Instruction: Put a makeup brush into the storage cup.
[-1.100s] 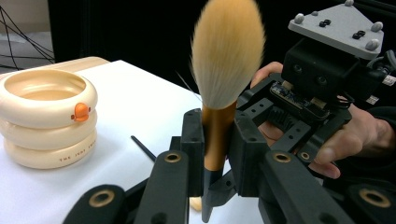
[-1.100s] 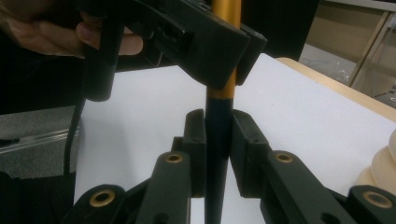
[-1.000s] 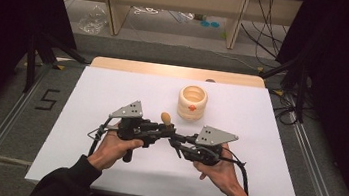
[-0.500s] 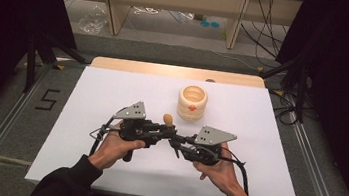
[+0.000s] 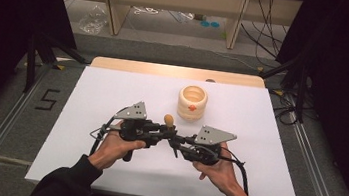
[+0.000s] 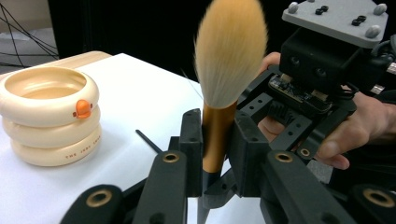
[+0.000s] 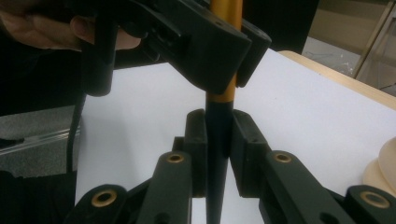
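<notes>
While the brush (image 6: 229, 51) is kept upright between both tools just in front of the person, the jaws of the left gripper (image 6: 217, 135) have just been eased a shade wider, yet their pads are seen pressed on the gold ferrule below the bristles. The jaws of the right gripper (image 7: 219, 135) are clenched lower down on the dark tapering handle, and neither hand is found displaced against the pictures of a second ago. This slight slackening is judged to be the start of a handover: the brush is probably being passed to the right gripper alone, though the release is not yet made and the brush is held off the counter (image 5: 112, 95) at both points. Nothing is seen to lie between the brush and the cream ringed holder (image 5: 192, 102) with its small orange beak, which stands open-mouthed a little farther back and to the right, well apart from the jaws; only the left gripper itself, crossed over the handle, is judged to be in the way of a clean lift. Beyond the counter's far wooden edge, pale shelf legs (image 5: 113, 10) and loose cables (image 5: 268, 19) are seen on the floor, clear of the work.
</notes>
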`<state>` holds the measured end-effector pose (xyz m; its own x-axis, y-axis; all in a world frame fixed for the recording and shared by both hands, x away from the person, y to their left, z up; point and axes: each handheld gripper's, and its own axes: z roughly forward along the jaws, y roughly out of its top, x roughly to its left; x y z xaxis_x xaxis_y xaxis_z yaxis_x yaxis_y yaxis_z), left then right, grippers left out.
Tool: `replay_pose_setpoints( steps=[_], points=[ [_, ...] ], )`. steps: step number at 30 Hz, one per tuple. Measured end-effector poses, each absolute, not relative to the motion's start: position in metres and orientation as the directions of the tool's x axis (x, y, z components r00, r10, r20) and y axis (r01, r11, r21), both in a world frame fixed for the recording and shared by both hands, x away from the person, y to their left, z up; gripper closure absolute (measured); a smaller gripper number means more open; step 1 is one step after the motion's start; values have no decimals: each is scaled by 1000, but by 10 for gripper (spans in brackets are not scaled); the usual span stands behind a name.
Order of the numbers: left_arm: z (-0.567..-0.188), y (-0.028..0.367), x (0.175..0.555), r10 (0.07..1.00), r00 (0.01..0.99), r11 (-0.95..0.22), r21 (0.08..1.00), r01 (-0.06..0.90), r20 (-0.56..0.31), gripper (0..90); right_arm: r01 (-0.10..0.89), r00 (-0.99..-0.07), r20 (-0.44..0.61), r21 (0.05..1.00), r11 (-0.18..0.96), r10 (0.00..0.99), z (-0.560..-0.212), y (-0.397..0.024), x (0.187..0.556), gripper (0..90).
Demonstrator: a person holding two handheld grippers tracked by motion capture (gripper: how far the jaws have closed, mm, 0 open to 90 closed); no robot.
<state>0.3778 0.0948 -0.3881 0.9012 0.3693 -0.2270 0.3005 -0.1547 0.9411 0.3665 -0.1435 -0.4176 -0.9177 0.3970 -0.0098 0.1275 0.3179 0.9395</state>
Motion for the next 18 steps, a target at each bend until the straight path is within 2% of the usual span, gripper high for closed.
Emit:
replay_pose_setpoints(
  steps=[3,5,8,18],
  points=[
    [-388,92,376,362,901,-159,937,312,-239,607,132,-917,-4,940,315,398,-418,-143,367,784],
    [-387,92,374,367,898,-156,936,317,-243,570,132,-916,-5,941,312,401,-418,-144,367,784],
    [-384,92,373,383,890,-147,935,322,-246,453,131,-914,-7,941,312,405,-417,-146,368,784],
    [-383,113,373,436,864,-121,935,333,-251,375,141,-903,-1,944,297,430,-413,-157,371,784]
  ],
)
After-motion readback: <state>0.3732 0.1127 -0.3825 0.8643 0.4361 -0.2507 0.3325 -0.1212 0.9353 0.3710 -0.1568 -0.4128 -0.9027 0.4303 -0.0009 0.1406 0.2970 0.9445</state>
